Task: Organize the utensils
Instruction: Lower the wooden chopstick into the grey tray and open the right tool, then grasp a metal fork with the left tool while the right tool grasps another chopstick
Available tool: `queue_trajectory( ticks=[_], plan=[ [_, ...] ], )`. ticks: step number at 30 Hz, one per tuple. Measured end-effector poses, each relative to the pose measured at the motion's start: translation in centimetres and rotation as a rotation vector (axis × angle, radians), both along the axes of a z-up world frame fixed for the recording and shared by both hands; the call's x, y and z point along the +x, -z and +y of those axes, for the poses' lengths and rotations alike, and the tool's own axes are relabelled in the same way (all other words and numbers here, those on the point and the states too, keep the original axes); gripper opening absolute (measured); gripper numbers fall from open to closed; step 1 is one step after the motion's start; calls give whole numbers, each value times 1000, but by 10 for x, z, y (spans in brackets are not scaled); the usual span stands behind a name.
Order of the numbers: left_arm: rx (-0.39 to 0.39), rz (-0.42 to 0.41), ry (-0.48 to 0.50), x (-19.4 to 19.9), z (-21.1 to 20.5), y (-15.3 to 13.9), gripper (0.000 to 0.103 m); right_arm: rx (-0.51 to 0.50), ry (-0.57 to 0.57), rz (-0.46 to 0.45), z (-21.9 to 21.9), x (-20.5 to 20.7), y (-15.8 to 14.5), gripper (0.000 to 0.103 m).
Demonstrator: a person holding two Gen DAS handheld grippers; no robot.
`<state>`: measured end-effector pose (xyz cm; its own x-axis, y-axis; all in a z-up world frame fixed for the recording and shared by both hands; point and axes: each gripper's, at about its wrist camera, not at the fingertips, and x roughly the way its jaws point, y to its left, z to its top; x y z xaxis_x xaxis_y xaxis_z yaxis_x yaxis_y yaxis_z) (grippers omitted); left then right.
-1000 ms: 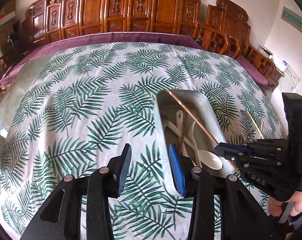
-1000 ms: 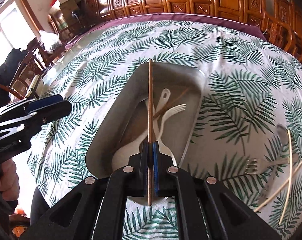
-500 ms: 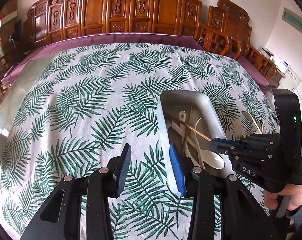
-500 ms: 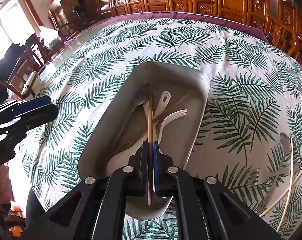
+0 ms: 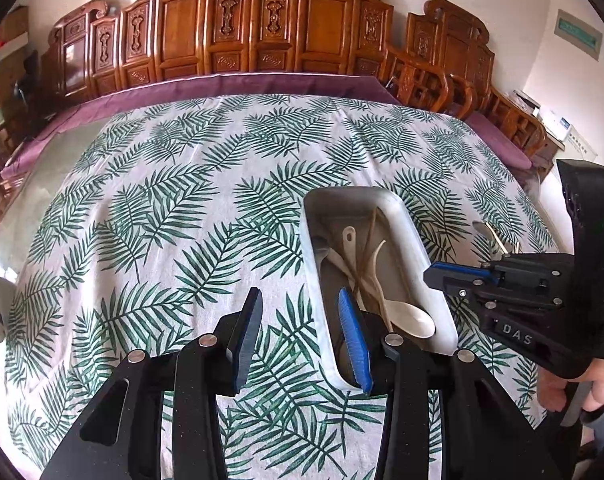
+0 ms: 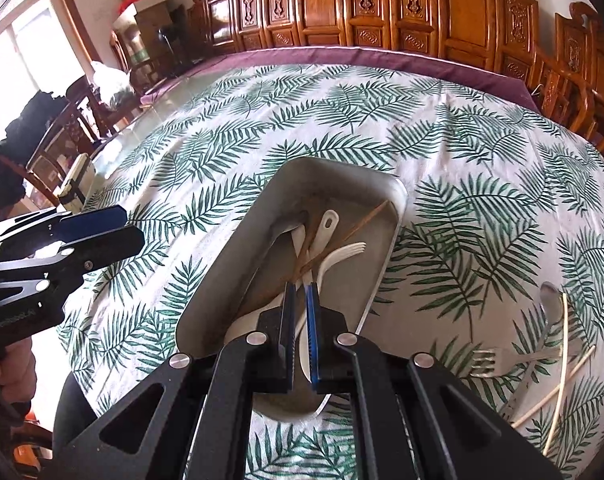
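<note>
A grey metal tray sits on the leaf-print tablecloth. It holds a white spoon, a white fork, another white utensil and brown chopsticks lying crossed. My right gripper hovers over the tray's near end. Its jaws are closed to a thin slit with nothing between them. My left gripper hangs open and empty, just left of the tray's near corner.
Right of the tray, a metal fork, a metal spoon and pale chopsticks lie on the cloth. Carved wooden chairs line the table's far side. A person's hand holds the right gripper.
The brown chopstick that my right gripper held over the tray has tipped down and now lies inside it. The right gripper has drawn back a little. The left gripper has stayed put.
</note>
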<state>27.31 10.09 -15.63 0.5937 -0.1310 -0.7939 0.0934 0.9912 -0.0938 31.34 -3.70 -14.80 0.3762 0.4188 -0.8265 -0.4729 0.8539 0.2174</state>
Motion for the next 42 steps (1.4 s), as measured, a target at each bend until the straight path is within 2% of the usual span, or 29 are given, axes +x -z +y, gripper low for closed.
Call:
queue_trajectory(
  ticks=[7,14,17,23,26,28,37,42],
  plan=[
    [7,-6,23,-4,-14,-6,39,5,24,-30,-32,-20,-11,7],
    [14,-6,63,-6,-38,-8,47,11,96,-43,-87,-45,-15,7],
    [9,-6,94,-8,-52,-7,58,4,130,-40,-111,-53,-12,7],
    [20,8,155,-10,-85,-2,60,-20,211,-28,-162,-63,-2,7],
    [20,9,184,-11,-103,-1,68,-38,250,-25,-184,-63,4,12],
    [21,12,201,-11,-115,0,69,-54,276,-28,-199,-62,9,25],
    [45,42,255,-6,-156,13,70,-124,298,7,-234,-36,43,25],
    [54,59,278,1,-175,21,70,-161,284,42,-239,-16,64,25]
  ],
)
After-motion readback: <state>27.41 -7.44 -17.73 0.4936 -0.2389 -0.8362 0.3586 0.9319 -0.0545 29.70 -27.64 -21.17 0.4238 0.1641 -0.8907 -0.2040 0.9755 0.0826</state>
